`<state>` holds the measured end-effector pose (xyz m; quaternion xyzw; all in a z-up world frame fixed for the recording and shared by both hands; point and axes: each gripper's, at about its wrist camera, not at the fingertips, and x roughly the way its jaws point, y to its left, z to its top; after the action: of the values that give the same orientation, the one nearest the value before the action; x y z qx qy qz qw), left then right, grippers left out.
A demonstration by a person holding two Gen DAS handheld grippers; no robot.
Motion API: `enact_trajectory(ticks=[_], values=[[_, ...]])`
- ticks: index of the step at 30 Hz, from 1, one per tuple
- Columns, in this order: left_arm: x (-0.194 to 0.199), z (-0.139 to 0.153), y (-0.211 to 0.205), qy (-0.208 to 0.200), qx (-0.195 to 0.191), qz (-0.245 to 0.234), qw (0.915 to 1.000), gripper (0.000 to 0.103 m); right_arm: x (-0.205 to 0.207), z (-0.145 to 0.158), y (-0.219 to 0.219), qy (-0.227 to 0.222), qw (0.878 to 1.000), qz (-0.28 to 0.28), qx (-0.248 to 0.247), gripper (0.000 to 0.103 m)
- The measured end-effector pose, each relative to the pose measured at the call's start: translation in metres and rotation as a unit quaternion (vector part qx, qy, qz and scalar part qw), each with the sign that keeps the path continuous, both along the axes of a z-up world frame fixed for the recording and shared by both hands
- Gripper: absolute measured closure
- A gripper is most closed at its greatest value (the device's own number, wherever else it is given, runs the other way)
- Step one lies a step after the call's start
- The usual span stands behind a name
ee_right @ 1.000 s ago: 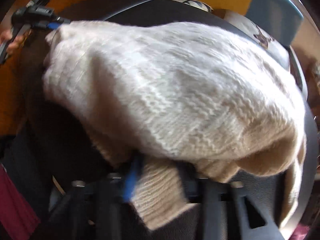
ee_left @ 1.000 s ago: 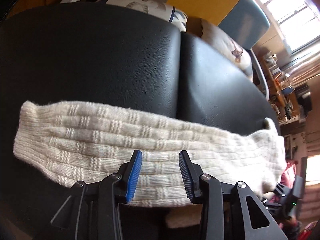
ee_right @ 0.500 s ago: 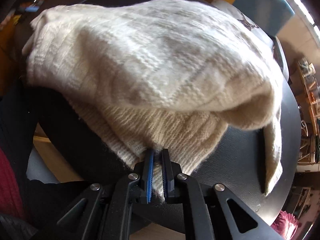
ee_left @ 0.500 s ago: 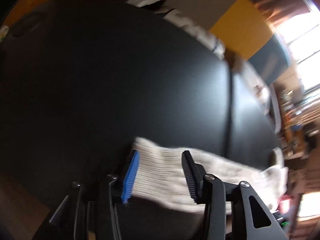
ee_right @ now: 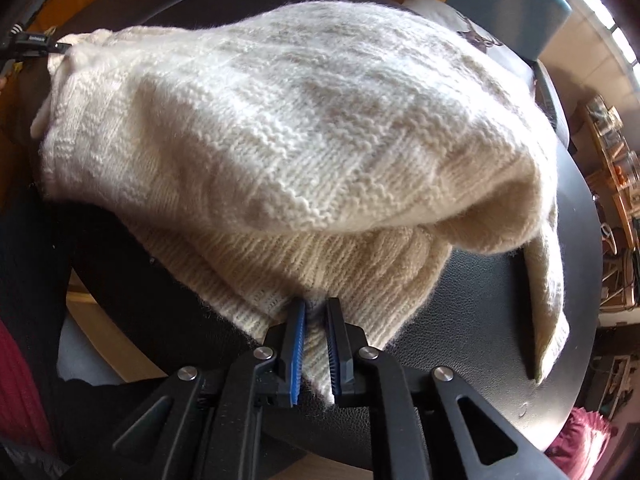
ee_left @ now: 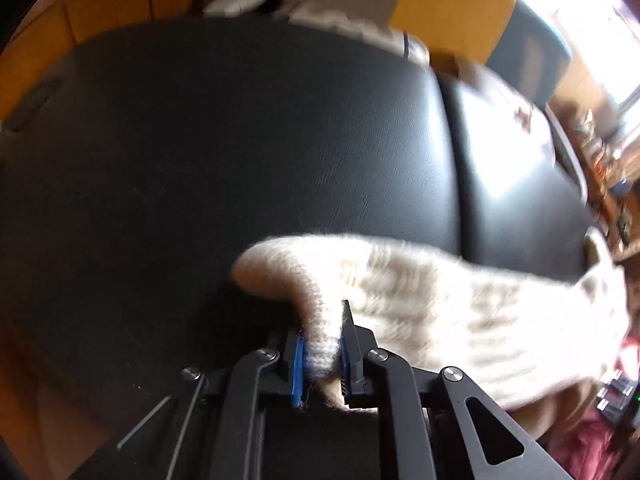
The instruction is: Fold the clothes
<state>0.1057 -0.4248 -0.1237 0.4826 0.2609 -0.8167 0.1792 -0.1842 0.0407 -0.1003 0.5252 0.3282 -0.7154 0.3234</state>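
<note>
A cream knitted sweater (ee_right: 288, 120) lies folded in a thick heap on the black padded table (ee_right: 552, 320). My right gripper (ee_right: 316, 320) is shut on the ribbed hem at the near edge of the heap. In the left wrist view the same sweater (ee_left: 460, 304) stretches to the right, blurred. My left gripper (ee_left: 322, 344) is shut on its left end, with knit bunched between the blue pads. The left gripper (ee_right: 28, 46) also shows far left in the right wrist view, at the sweater's far corner.
The table's bare black top (ee_left: 240, 152) fills the left wrist view, split by a seam (ee_left: 452, 152). Behind it lie patterned cushions (ee_left: 516, 116), a yellow and blue chair (ee_left: 460, 12) and a bright window. A dark red garment (ee_right: 16, 392) sits at the near left.
My left gripper was open over the sweater's middle, swept to its left end and has now shut on it. My right gripper has stayed shut on the hem.
</note>
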Motion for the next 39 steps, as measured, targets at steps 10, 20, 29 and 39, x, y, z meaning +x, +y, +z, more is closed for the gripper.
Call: enact_trajectory(ticks=[10,20,29,39], values=[[-0.050,0.196,0.001,0.199,0.010,0.004,0.9799,0.090,0.000,0.046,0.031,0.003,0.986,-0.074,-0.152,0.087],[-0.112,0.353,-0.007,0.242,-0.037,0.020,0.9695,0.089,0.147,0.019,0.019,0.017,0.975,0.030,-0.219,0.087],[-0.115,0.342,-0.022,0.211,-0.041,0.047,0.9755,0.089,0.117,-0.021,-0.094,0.010,0.980,0.063,-0.189,0.082],[-0.101,0.272,-0.056,0.132,-0.061,0.087,0.9855,0.089,0.140,-0.035,-0.064,-0.065,0.987,0.136,-0.055,0.082]])
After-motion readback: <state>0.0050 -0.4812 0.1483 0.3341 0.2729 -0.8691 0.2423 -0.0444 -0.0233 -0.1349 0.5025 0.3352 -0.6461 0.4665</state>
